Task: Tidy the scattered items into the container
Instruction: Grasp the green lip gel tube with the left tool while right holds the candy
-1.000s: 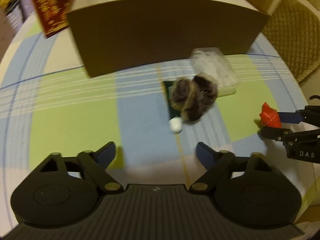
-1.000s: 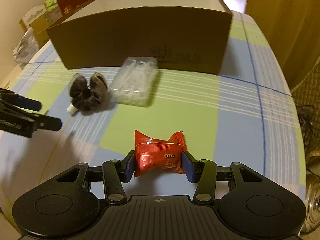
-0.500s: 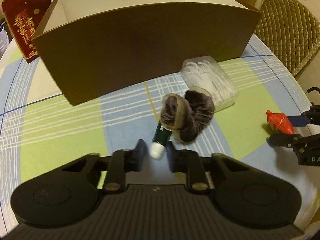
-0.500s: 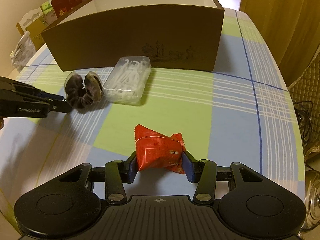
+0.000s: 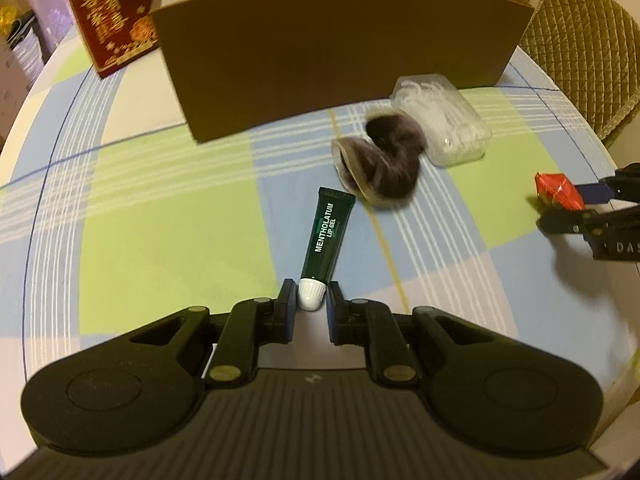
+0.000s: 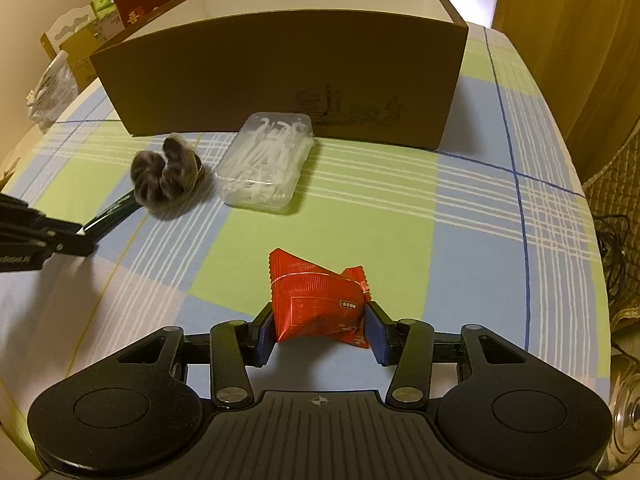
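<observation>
Both grippers loaded, nothing seen in the box yet.

My left gripper [image 5: 311, 300] pinches the white cap of the smooth green lip gel tube [image 5: 329, 236] lying on the checked tablecloth [image 5: 160, 216]; the fuzzy dark scrunchie [image 5: 384, 168] and clear plastic floss-pick case [image 5: 442, 120] wait before the cardboard box [image 6: 280, 76]; my right gripper [image 6: 320, 330] clamps the crinkly red snack packet [image 6: 316, 304].

Red gift box [image 5: 114, 16] (gold print), quilted chair [image 5: 584, 40]

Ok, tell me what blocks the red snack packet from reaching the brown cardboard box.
Only the box's own tall front wall; the right gripper, shut on the red packet, must lift it over. The tablecloth between looks clear.
</observation>
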